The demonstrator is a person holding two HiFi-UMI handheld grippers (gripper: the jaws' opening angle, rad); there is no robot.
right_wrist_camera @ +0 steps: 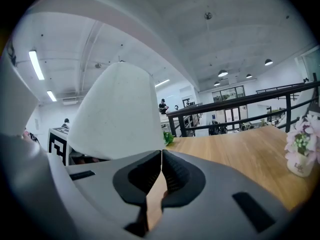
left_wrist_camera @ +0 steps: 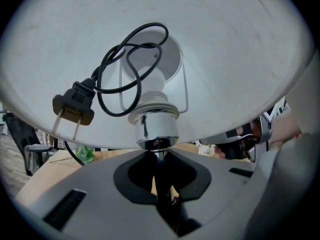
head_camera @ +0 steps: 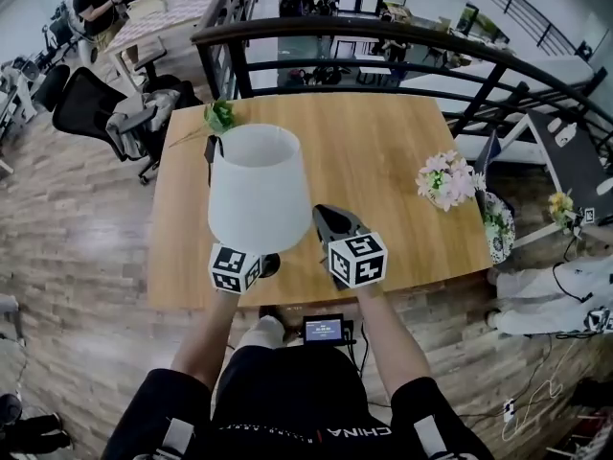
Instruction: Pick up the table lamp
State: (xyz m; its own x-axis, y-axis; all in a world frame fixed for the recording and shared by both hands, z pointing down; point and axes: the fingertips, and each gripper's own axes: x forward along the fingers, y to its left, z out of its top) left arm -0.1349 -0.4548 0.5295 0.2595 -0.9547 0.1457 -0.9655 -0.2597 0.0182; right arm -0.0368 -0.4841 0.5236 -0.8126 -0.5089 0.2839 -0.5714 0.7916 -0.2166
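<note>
Table lamp [head_camera: 259, 188]: upright over the near part of the counter [head_camera: 383, 151], just in front of you. Its white shade [left_wrist_camera: 235, 44] fills the left gripper view from below. The dark base [head_camera: 272, 264] shows under the shade rim, close to the counter's near edge. You cannot tell from any view whether the base touches the wood.

Inside the shade: chrome socket [left_wrist_camera: 156, 129], with the black cord [left_wrist_camera: 112, 69] looped beside it. The plug [left_wrist_camera: 73, 109] hangs at the shade's lower rim.

Your left gripper [left_wrist_camera: 159, 166]: jaws pinch the lamp's thin stem [left_wrist_camera: 159, 179] just below the socket. The stem runs straight down the gap between the two pads.

Your right gripper [right_wrist_camera: 161, 156]: jaws pressed together at the tips, nothing between them. It sits just right of the shade, apart from it, over bare counter.

Further out on the counter: a green sprig [head_camera: 220, 115] behind the lamp at the far left, and a small pot of pink and white flowers [head_camera: 445, 178] near the right edge, well apart from the lamp.

Beyond the counter: a dark railing [head_camera: 402, 41] along the far side, and an office chair [head_camera: 96, 108] on the wood floor to the left.
</note>
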